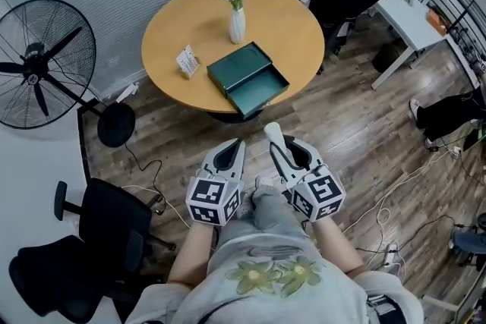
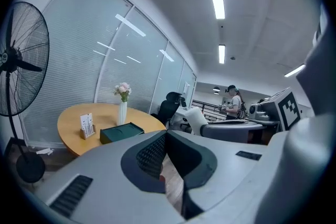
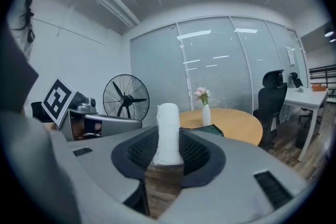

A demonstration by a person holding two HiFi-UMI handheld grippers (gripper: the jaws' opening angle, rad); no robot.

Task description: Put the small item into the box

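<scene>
The small white item (image 3: 168,134), a pale rounded roll, stands upright in the right gripper (image 1: 285,151), whose jaws pinch its lower part while its top sticks out past their tips. This gripper is off the table (image 1: 190,19), over the wooden floor on the table's near side, close to the person's body. The left gripper (image 1: 230,152) is beside it, equally far from the table, with its jaws pressed together and nothing between them. On the table's near part lies the dark green box (image 1: 248,78), open, its inner tray showing toward the person. A white vase (image 1: 238,25) with pink flowers stands behind the box near the table's middle, and a small card stand (image 1: 187,61) is toward the table's left edge.
</scene>
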